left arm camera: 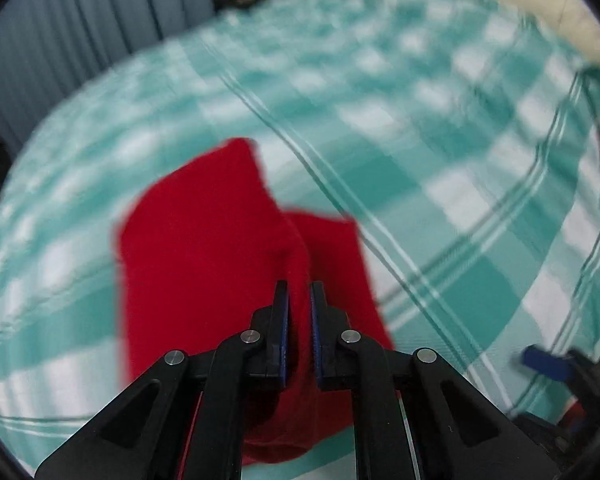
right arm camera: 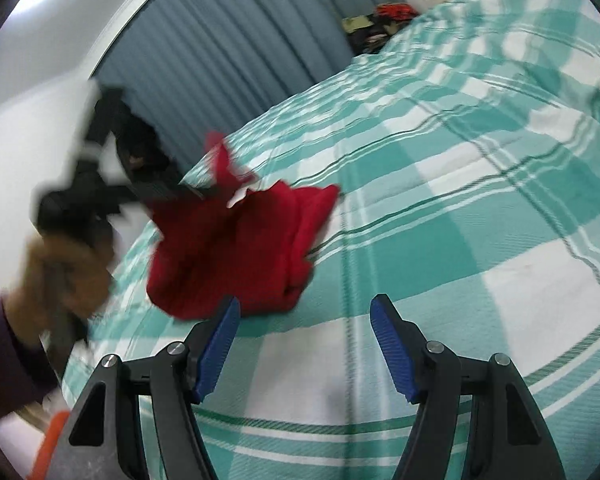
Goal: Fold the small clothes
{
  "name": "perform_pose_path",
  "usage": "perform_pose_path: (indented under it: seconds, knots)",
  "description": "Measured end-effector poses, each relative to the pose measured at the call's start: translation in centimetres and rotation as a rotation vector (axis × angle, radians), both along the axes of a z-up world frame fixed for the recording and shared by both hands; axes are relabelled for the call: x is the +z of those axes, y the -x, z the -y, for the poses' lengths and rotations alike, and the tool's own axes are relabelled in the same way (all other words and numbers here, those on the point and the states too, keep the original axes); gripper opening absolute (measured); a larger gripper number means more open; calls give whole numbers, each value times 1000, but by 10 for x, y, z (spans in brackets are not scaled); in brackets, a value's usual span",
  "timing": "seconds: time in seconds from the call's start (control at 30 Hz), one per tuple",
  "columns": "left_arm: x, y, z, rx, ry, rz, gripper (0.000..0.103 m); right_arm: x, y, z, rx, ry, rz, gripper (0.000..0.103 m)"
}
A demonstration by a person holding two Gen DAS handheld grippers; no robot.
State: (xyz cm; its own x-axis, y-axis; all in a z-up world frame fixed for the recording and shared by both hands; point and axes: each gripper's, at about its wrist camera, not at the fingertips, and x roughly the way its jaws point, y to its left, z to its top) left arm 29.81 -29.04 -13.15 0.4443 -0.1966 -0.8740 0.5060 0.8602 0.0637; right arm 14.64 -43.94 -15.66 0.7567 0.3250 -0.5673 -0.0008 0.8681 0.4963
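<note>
A small red garment (left arm camera: 204, 248) lies partly on the teal and white checked bedspread (left arm camera: 380, 128). My left gripper (left arm camera: 299, 292) is shut on a fold of the red garment and lifts that part up. In the right wrist view the red garment (right arm camera: 236, 248) hangs crumpled from the left gripper (right arm camera: 188, 192), its lower part resting on the bedspread (right arm camera: 460, 200). My right gripper (right arm camera: 305, 308) is open and empty, just in front of the garment's near edge. Both views are motion-blurred.
A blue-grey curtain (right arm camera: 228, 48) hangs behind the bed's far edge. Dark and red clutter (right arm camera: 380, 20) sits at the far end of the bed. The right gripper's blue pad (left arm camera: 540, 360) shows at the lower right of the left wrist view.
</note>
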Motion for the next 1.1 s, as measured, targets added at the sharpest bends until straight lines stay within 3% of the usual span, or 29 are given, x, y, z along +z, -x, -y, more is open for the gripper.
perform_pose_path:
  seconds: [0.07, 0.1, 0.13, 0.17, 0.23, 0.3, 0.4, 0.5, 0.6, 0.7, 0.73, 0.77, 0.8, 0.83, 0.93, 0.97, 1.03, 1.1]
  knots:
    - [-33, -3, 16, 9, -62, -61, 19, -2, -1, 9, -27, -20, -10, 67]
    - [-39, -1, 21, 24, -92, -46, 19, -3, -1, 12, -34, -23, -15, 67]
    - [-33, 3, 21, 22, -76, -36, 29, -4, -1, 15, -48, -25, -23, 67]
    - [-24, 7, 19, 15, -49, -37, 49, -5, -1, 18, -57, -28, -29, 67]
    - [6, 19, -1, 6, 34, -17, 72, -8, -2, 22, -69, -41, -37, 68]
    - [39, 33, -36, 26, 124, 45, 78, -11, -6, 26, -73, -72, -46, 68]
    - [66, 43, -107, 167, 186, 118, 79, -14, -11, 23, -51, -108, -49, 67]
    - [59, 36, -154, 292, 205, 100, 77, -15, -19, 11, 22, -232, -64, 67]
    - [34, 30, -167, 331, 205, 34, 73, -17, -41, -6, 113, -461, -98, 67]
    - [14, 30, -160, 331, 220, 7, 73, -24, -76, -26, 142, -536, -184, 67]
    - [10, 30, -161, 336, 216, 3, 73, -29, -87, -31, 123, -530, -209, 67]
    - [4, 28, -160, 346, 203, -1, 64, -33, -96, -33, 99, -522, -229, 59]
    - [-5, 26, -158, 346, 187, -20, 56, -40, -107, -34, 63, -504, -252, 16]
    - [-15, 25, -156, 340, 173, -61, 44, -42, -110, -34, 53, -482, -261, 8]
    - [-35, 30, -147, 308, 104, -114, 44, -51, -110, -36, 31, -262, -291, 6]
    - [-35, 30, -146, 297, 81, -100, 46, -66, -109, -34, 37, -270, -332, 4]
    - [-25, 33, -143, 286, 50, -73, 56, -72, -106, -27, 49, -324, -322, 7]
    - [-7, 39, -149, 279, 81, -68, 62, -50, -105, -24, 84, -272, -283, 30]
